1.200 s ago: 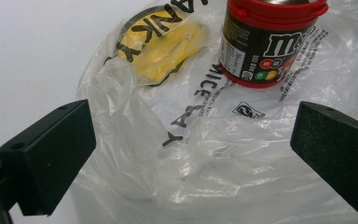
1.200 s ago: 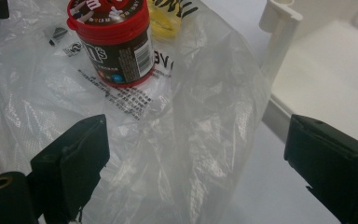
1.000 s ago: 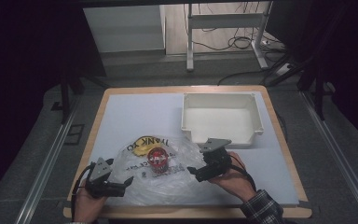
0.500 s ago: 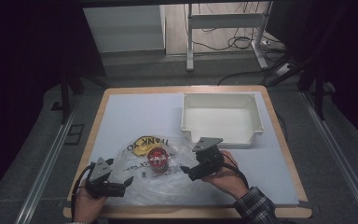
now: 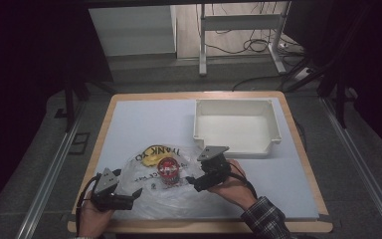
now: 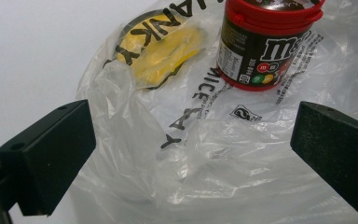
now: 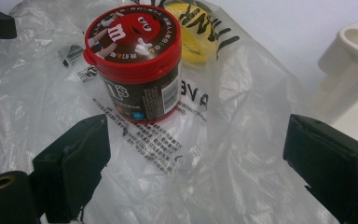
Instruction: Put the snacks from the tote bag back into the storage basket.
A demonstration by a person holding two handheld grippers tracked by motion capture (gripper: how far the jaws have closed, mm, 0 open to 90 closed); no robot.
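The left tongs (image 5: 132, 195) are held spread and empty at the bag's (image 5: 144, 191) eight o'clock edge, unmoved over the last second. The jar (image 5: 167, 171) stands on the bag at the bench's (image 5: 139, 124) six o'clock. The right tongs (image 5: 193, 181), spread and empty, have been shifted leftward to the bag's three o'clock edge; a grasp there seems imminent.

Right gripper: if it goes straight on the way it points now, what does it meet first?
Probably the clear plastic bag lying under the open right gripper, then the red-lidded candy jar standing on it; depth is unclear.
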